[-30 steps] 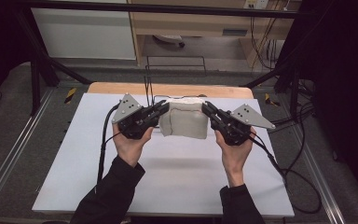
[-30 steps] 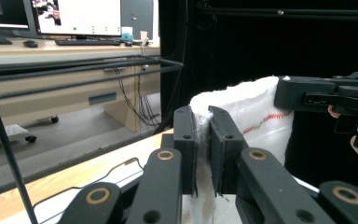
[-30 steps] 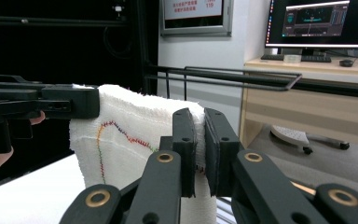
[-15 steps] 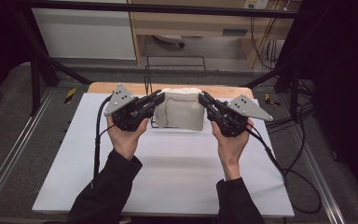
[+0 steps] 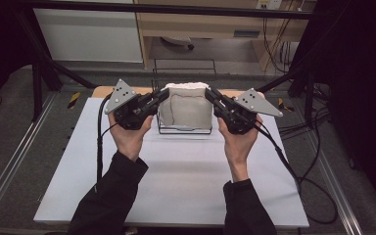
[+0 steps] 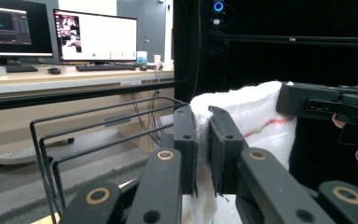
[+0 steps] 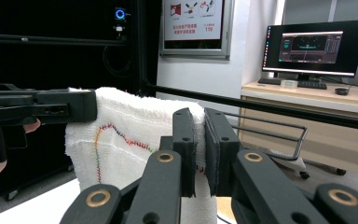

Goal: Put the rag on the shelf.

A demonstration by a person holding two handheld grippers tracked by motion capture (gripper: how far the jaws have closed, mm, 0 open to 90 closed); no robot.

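A white towel (image 5: 186, 110) with a line of coloured stitching hangs stretched between both grippers, over a black wire rack (image 5: 183, 131) near the table's far edge. My left gripper (image 5: 162, 94) is shut on the towel's upper left corner, my right gripper (image 5: 209, 94) on its upper right corner. In the left gripper view the jaws (image 6: 204, 140) pinch the towel (image 6: 256, 112) edge, with the rack's bars (image 6: 98, 126) at the left. In the right gripper view the jaws (image 7: 200, 140) clamp the towel (image 7: 126, 126), and the other gripper (image 7: 37, 109) holds the far corner.
A white mat (image 5: 176, 176) covers the table in front of the rack. Cables trail off both table sides. Beyond the far edge stand a black frame bar (image 5: 176, 10), a desk and monitors (image 6: 95, 37).
Both hands have risen and moved toward the table's far edge, carrying the towel with them until it hangs over the wire rack. Both grips stay closed.
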